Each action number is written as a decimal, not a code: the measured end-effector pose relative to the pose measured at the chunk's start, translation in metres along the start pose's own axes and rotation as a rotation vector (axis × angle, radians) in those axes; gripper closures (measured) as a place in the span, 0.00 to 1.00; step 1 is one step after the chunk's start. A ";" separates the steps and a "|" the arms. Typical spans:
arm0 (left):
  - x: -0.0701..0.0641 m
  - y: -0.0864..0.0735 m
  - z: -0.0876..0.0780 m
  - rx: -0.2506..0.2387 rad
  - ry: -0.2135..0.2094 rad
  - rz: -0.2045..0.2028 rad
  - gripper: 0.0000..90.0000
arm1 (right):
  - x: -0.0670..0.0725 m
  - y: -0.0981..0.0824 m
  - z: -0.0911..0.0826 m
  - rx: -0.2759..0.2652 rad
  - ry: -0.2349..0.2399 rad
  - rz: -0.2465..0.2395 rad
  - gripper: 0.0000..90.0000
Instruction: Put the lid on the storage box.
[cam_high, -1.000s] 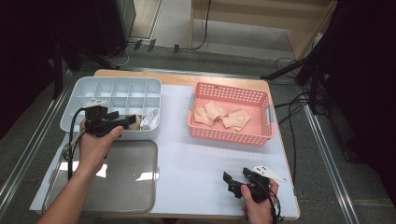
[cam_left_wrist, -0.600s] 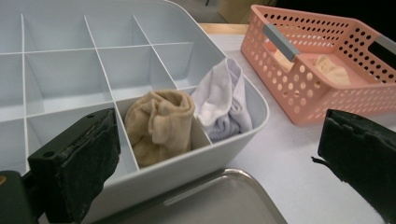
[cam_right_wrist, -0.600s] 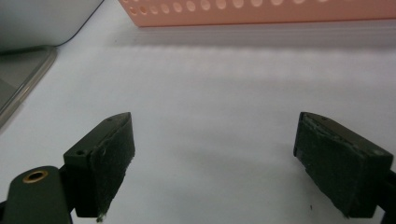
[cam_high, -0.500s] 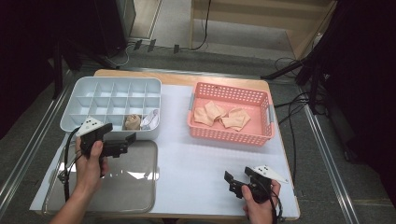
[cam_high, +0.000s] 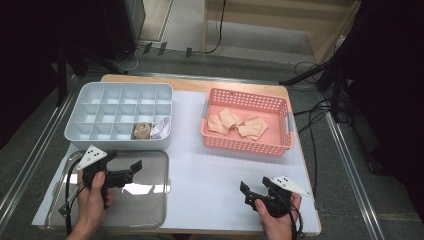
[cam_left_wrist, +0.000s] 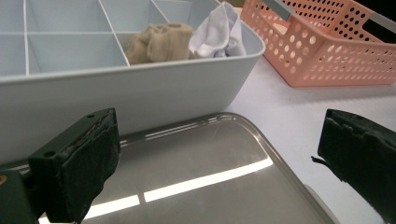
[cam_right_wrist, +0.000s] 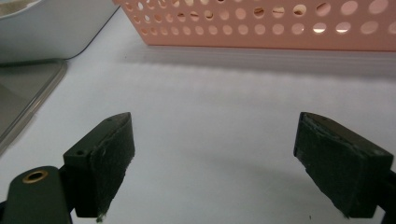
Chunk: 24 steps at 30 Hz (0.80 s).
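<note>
My left gripper (cam_high: 131, 170) hovers over the steel tray (cam_high: 145, 205), open, its jaws having just been opening, with nothing between them. In the left gripper view its jaws (cam_left_wrist: 219, 154) point at the front wall of the grey divided box (cam_left_wrist: 140, 88). A rolled beige sock (cam_high: 142, 130) and a white cloth (cam_high: 161, 128) lie in the box's near right compartments. My right gripper (cam_high: 246, 195) rests low at the table's near right, open and empty. The right gripper view has its jaws (cam_right_wrist: 215, 158) facing the pink basket (cam_right_wrist: 261, 28).
The pink basket (cam_high: 247, 146) at the back right holds several flat beige socks (cam_high: 237, 124). The grey divided box (cam_high: 117, 143) stands at the back left, the steel tray in front of it. White table surface (cam_high: 210, 175) lies between the two grippers.
My left hand has drawn back from the divided box and come down over the steel tray. The beige sock stays in its compartment. The right hand has kept still.
</note>
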<state>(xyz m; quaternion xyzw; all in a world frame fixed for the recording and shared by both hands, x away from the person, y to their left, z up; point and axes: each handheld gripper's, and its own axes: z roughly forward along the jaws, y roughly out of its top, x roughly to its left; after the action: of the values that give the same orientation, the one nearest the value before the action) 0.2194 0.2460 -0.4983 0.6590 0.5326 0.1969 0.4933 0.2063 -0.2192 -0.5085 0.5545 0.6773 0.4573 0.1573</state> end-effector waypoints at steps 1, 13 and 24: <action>0.000 -0.002 0.001 0.009 0.000 0.002 0.00 | 0.001 0.001 -0.001 0.000 0.002 0.003 0.14; 0.001 -0.011 0.005 0.027 0.007 0.029 0.00 | 0.004 0.014 -0.004 -0.011 -0.013 0.020 0.15; 0.000 -0.013 0.008 0.048 -0.009 0.025 0.00 | 0.012 0.046 -0.003 -0.035 -0.011 0.006 0.16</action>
<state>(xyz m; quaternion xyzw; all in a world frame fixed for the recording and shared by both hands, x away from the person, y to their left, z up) 0.2191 0.2417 -0.5131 0.6781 0.5266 0.1870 0.4773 0.2283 -0.2111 -0.4667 0.5562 0.6665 0.4666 0.1693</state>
